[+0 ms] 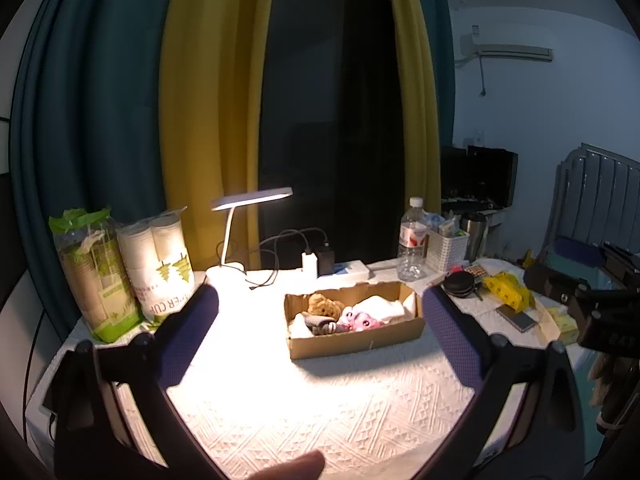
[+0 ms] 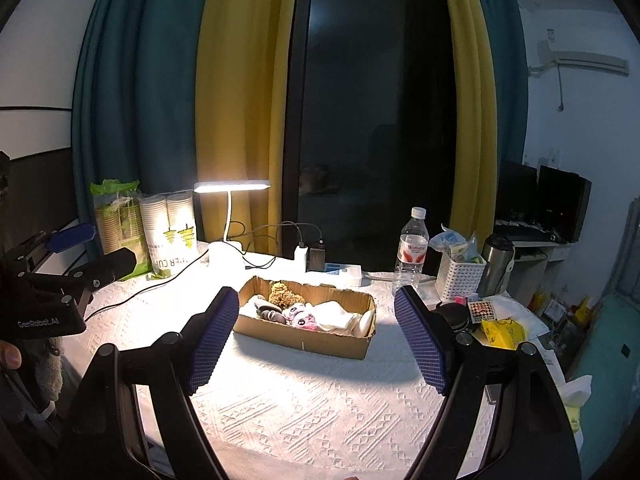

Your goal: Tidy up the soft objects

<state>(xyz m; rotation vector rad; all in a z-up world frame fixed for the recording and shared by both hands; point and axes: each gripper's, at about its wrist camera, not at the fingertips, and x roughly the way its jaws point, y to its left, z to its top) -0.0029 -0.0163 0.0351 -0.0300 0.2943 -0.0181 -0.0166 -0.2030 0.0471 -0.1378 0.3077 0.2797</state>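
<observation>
Both tools gape empty; the cardboard box (image 2: 306, 326) of soft toys (image 2: 298, 314) lies at twelve o'clock, long axis crosswise, right tool (image 2: 316, 344) seemingly nearer than left tool (image 1: 320, 336).

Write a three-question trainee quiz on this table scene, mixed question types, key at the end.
1. True or false: the left claw is shut on the brown plush.
2. Which lies in the cardboard box? A) pink plush B) water bottle C) desk lamp
3. Fill in: the right claw is ____.

Key: 1 false; 2 A; 3 open.
</observation>
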